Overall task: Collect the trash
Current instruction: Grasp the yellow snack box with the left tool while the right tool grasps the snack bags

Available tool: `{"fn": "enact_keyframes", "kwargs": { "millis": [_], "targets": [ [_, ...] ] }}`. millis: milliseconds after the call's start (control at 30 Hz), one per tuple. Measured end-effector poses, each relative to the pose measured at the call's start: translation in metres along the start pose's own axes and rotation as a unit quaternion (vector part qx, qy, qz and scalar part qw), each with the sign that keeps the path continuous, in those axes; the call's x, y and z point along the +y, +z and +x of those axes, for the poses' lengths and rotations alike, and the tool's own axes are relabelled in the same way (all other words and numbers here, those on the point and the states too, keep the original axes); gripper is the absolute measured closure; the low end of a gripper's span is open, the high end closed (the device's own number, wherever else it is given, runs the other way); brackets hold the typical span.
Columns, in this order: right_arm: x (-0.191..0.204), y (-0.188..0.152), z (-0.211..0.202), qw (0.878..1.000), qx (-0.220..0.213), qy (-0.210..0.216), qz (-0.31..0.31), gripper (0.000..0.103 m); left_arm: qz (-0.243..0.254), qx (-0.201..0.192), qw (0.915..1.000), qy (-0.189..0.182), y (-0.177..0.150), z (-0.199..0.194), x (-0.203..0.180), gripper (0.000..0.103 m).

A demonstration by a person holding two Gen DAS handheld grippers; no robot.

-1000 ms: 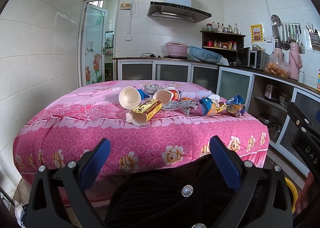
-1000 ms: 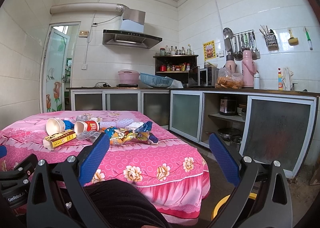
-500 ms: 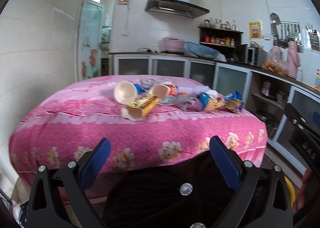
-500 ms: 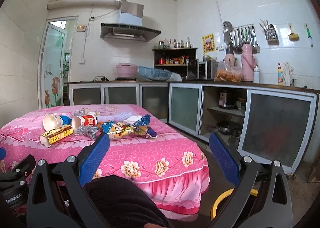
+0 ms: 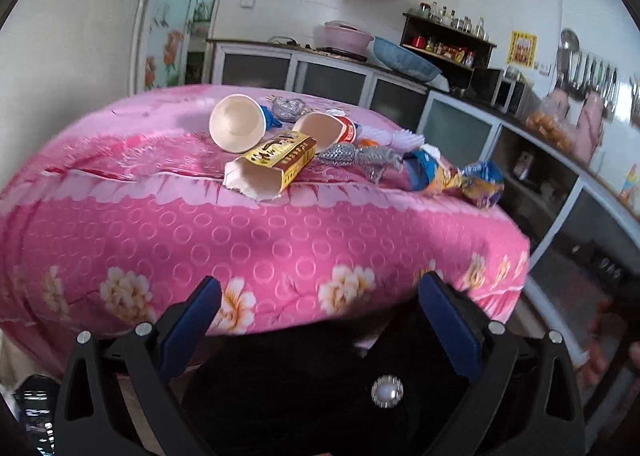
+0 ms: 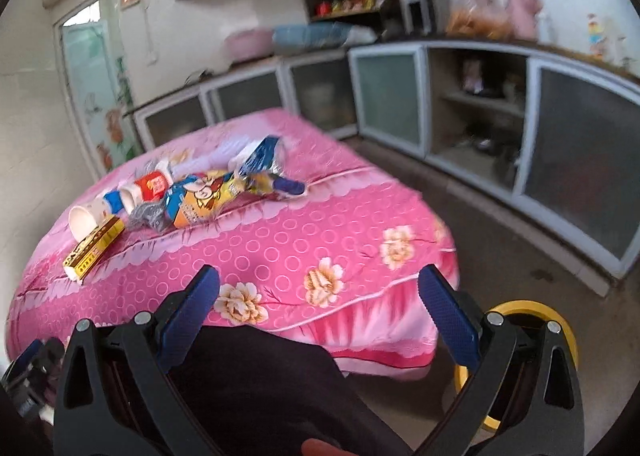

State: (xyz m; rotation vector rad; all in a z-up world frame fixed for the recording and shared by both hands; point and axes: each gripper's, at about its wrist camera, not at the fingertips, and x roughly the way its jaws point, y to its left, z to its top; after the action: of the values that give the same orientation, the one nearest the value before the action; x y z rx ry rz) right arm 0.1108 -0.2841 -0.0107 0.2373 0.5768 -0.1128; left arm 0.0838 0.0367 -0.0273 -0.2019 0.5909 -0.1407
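Both grippers hang low in front of a tabletop (image 5: 160, 232) draped in a pink flowered cloth, over the person's dark-clothed lap, and neither touches any trash. The left gripper (image 5: 320, 308) has its jaws spread wide with nothing between them; the right gripper (image 6: 320, 304) is likewise spread wide and empty. The trash lies in a loose row on the tabletop's top, well apart from both grippers. Seen from the left wrist, a white cup (image 5: 236, 129) lies on its side with its mouth facing the camera, and just in front of it a yellow box (image 5: 272, 168) lies with its torn open end toward the cloth's edge. Behind the box a red cup (image 5: 328, 130) lies tipped over, and beside it sits crumpled foil (image 5: 360, 156). To the right of the foil a blue and orange wrapper (image 5: 452, 180) stretches toward the table's right edge. In the right wrist view the same row runs from the box (image 6: 94, 246) at the left to the wrapper (image 6: 208, 196) near the middle. A yellow-rimmed bin (image 6: 520, 308) stands on the floor at the right, partly hidden behind the right gripper's arm
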Motion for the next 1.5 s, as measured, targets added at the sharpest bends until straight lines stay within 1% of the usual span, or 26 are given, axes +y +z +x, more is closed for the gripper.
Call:
{"fn": "enact_keyframes", "kwargs": {
  "millis": [33,67,100,133,200,233,300,333,400,467,533,633,733,800,833,1000,1067,1167,1300,1400,1500],
  "targets": [
    [0.0,0.006,0.005,1.0,0.001,0.004,-0.008,0.008,-0.001,0.003,1.0,-0.007,0.006,0.003,0.005,0.008],
    [0.001,0.012,0.011,1.0,-0.001,0.017,-0.024,0.008,0.009,0.004,0.9999,-0.003,0.014,0.008,0.01,0.008],
    [0.003,0.018,0.015,0.999,-0.001,0.027,-0.038,0.008,0.023,0.003,0.9997,0.006,0.02,0.012,0.011,0.008],
    [0.004,0.023,0.019,0.998,0.001,0.03,-0.049,0.008,0.047,-0.001,0.9987,0.018,0.027,0.016,0.013,0.008],
    [0.007,0.037,0.032,0.996,0.016,0.048,-0.07,0.008,0.071,-0.002,0.9972,0.025,0.041,0.021,0.019,0.008],
    [0.007,0.043,0.039,0.995,0.025,0.055,-0.078,0.008,0.072,0.001,0.9973,0.015,0.05,0.023,0.025,0.008],
    [0.009,0.056,0.05,0.993,0.032,0.069,-0.088,0.008,0.073,0.016,0.9971,-0.018,0.065,0.028,0.035,0.008],
    [0.01,0.062,0.055,0.993,0.03,0.07,-0.092,0.008,0.077,0.024,0.9965,-0.022,0.071,0.031,0.038,0.008],
    [0.015,0.072,0.066,0.991,0.034,0.072,-0.106,0.008,0.108,0.037,0.9933,-0.023,0.079,0.041,0.038,0.008],
    [0.02,0.079,0.078,0.989,0.05,0.075,-0.113,0.008,0.145,0.047,0.9881,-0.019,0.085,0.052,0.036,0.008],
    [0.023,0.086,0.092,0.989,0.065,0.086,-0.106,0.008,0.162,0.062,0.9848,-0.014,0.09,0.064,0.037,0.008],
    [0.026,0.093,0.104,0.989,0.07,0.085,-0.101,0.008,0.157,0.072,0.9848,-0.012,0.095,0.077,0.04,0.008],
    [0.028,0.096,0.111,0.989,0.074,0.085,-0.094,0.008,0.137,0.087,0.9867,-0.009,0.101,0.088,0.051,0.008],
    [0.028,0.097,0.113,0.989,0.078,0.087,-0.094,0.008,0.134,0.093,0.9865,-0.015,0.1,0.09,0.056,0.008],
    [0.029,0.097,0.114,0.989,0.077,0.084,-0.098,0.008,0.135,0.096,0.9862,-0.012,0.1,0.09,0.058,0.008],
    [0.031,0.094,0.12,0.988,0.082,0.082,-0.106,0.008,0.149,0.111,0.9822,0.024,0.096,0.097,0.067,0.008],
    [0.031,0.094,0.123,0.988,0.086,0.086,-0.1,0.008,0.146,0.121,0.9815,0.031,0.095,0.103,0.071,0.008],
    [0.033,0.093,0.131,0.987,0.089,0.087,-0.101,0.008,0.14,0.132,0.9809,0.027,0.095,0.114,0.07,0.008],
    [0.038,0.093,0.143,0.984,0.104,0.1,-0.1,0.008,0.154,0.141,0.9774,0.031,0.098,0.134,0.062,0.008],
    [0.043,0.092,0.151,0.982,0.117,0.108,-0.105,0.008,0.138,0.151,0.9787,0.019,0.102,0.146,0.063,0.008],
    [0.049,0.089,0.161,0.978,0.133,0.109,-0.117,0.008,0.128,0.15,0.9802,0.012,0.104,0.153,0.063,0.008]
  ]
}}
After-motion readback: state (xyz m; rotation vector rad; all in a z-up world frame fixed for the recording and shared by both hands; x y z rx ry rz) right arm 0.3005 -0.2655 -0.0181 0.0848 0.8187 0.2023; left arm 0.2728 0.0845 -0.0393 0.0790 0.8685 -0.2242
